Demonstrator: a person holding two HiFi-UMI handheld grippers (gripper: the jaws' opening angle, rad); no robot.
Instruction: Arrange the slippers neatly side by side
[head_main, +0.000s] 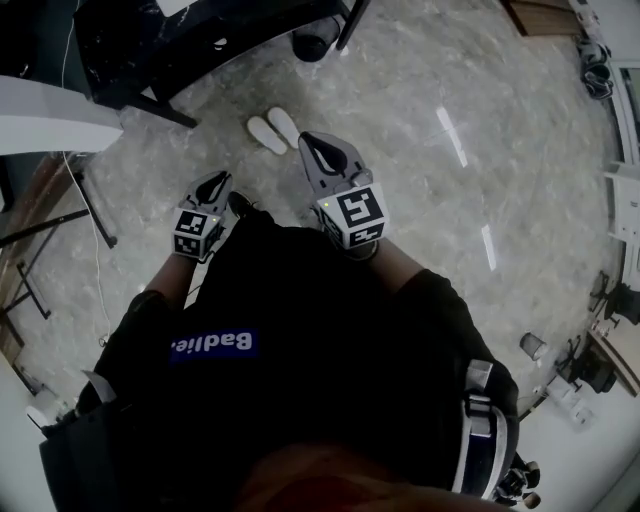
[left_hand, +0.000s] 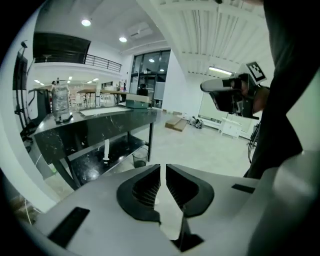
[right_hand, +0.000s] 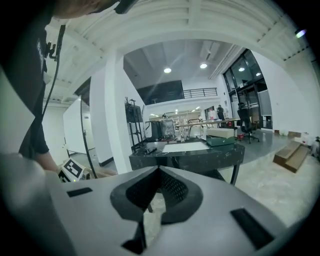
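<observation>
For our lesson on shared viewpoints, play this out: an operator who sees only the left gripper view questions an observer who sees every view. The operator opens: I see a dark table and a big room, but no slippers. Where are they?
Observer: On the floor. The head view shows two white slippers ahead of both grippers.
Operator: Do they lie together or apart?
Observer: Close beside each other, pointing much the same way. In that view they sit just past the tip of the right gripper.
Operator: Is that gripper holding anything?
Observer: No. The right gripper view shows its jaws together with nothing between them.
</observation>
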